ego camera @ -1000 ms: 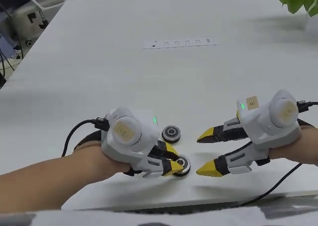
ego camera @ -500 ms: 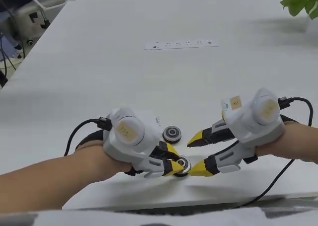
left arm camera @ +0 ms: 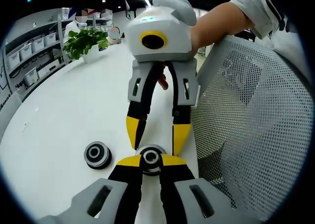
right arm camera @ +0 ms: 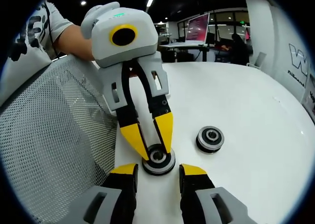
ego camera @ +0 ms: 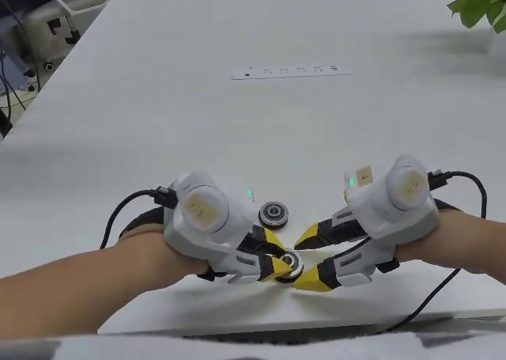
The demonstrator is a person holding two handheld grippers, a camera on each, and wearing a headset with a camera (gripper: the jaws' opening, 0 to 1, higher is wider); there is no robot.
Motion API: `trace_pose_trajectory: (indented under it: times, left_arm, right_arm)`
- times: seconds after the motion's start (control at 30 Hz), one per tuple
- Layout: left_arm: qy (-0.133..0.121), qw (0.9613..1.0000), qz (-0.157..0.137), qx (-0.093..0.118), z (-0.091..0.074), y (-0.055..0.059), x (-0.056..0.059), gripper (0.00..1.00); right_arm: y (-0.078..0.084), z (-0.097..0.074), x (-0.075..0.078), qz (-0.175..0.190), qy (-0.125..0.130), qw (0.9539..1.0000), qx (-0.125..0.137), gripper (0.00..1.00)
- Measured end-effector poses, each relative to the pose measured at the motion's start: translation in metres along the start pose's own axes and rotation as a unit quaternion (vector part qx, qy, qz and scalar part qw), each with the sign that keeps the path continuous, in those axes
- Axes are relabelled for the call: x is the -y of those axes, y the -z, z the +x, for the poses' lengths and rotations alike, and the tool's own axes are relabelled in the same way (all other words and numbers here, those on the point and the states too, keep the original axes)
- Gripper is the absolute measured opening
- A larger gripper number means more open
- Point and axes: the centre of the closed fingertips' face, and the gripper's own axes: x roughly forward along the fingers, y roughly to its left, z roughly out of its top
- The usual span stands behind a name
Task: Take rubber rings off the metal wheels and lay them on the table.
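Metal wheel (ego camera: 288,263) (the nearer of two) lies close to the front edge of the tabletop (ego camera: 237,138), pinched between the clenched jaws of the left gripper (ego camera: 277,263). The right gripper (ego camera: 299,263) faces it, jaws spread to either side of the same wheel. The second wheel (ego camera: 273,213) lies just behind.

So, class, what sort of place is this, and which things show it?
Probably a lab or open office: shelves of bins, a monitor and a mesh chair by the white table.
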Motion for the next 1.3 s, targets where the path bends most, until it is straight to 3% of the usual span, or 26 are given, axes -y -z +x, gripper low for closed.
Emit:
trace_pose_trajectory:
  times: [0.47,1.3]
  left_arm:
    - [0.0,1.0,0.001,0.001,-0.0001,0.0002,0.0004,0.08]
    - [-0.001,1.0,-0.001,0.001,0.0004,0.0004,-0.0004,0.08]
  right_arm:
    - [0.0002,0.0038,0.0001,0.023,-0.001,0.9997,0.011,0.24]
    - [0.0096,-0.0027,-0.0006,0.012,0.005,0.9998,-0.015,0.13]
